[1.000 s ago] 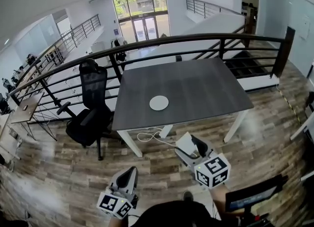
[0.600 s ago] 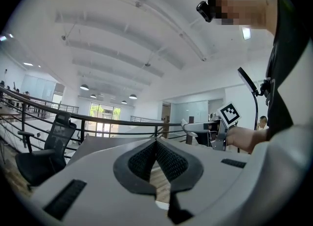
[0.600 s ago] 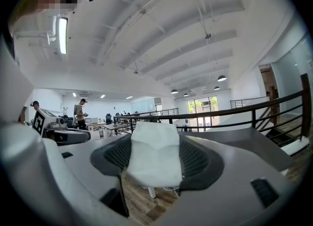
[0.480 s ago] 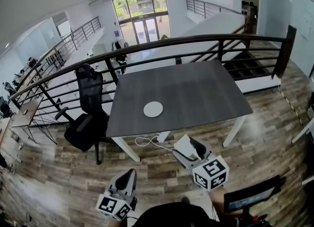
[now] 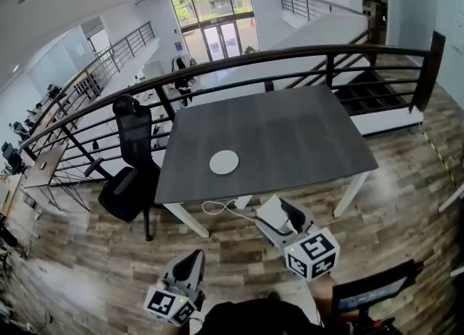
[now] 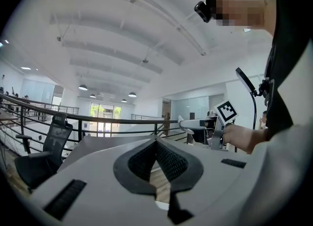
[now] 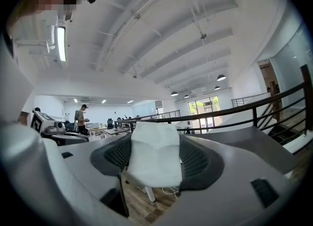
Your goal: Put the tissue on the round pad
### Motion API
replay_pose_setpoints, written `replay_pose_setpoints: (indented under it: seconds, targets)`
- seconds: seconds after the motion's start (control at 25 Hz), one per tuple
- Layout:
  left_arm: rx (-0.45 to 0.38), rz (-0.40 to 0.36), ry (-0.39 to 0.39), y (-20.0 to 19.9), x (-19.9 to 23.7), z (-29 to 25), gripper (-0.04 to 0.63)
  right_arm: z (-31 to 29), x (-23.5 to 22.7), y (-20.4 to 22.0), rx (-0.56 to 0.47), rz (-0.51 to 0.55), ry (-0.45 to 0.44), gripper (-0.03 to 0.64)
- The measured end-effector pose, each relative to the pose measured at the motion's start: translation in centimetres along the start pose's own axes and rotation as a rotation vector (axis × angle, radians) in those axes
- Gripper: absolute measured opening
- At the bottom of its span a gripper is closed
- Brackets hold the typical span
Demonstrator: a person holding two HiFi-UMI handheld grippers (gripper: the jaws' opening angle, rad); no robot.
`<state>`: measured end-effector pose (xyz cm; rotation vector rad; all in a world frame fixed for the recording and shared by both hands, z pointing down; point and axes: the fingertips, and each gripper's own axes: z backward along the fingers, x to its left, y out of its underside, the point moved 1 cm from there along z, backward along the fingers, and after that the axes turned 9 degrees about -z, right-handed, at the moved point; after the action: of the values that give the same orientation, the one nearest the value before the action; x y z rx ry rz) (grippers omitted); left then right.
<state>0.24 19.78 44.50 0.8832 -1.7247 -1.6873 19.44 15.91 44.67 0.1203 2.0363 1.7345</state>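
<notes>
The folded white tissue (image 7: 154,154) is clamped between the jaws of the right gripper (image 5: 279,214), over the wooden floor (image 5: 87,268) just short of the table (image 5: 290,134). The round pad (image 5: 224,162) lies on that table. The left gripper (image 5: 193,257) is closed and empty.

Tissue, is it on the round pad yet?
Not yet. Done: the right gripper has the tissue pinched between its jaws. In hand: it holds it above the floor, short of the table. Left: reach the bare round pad on the table and lay the tissue there.
</notes>
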Motion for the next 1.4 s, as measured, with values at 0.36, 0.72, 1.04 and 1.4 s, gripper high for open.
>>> replay_pose_setpoints:
  seconds: [0.36, 0.72, 1.04, 1.4]
  targets:
    - [0.069, -0.026, -0.018, 1.7, 2.7, -2.4, 0.003, -3.0, -2.7, 0.0, 0.013, -0.012, 0.008, 0.311]
    - [0.043, 0.0, 0.021, 2.2, 11.0, -6.3, 0.003, -10.5, -3.0, -1.5, 0.026, 0.009, 0.039, 0.311]
    - [0.01, 0.0, 0.048, 2.0, 19.2, -8.6, 0.003, -17.8, -2.5, -3.3, 0.021, 0.033, 0.08, 0.311]
    - [-0.011, 0.011, 0.089, 2.3, 26.1, -10.4, 0.003, -24.1, -1.5, -4.3, 0.013, 0.048, 0.114, 0.311]
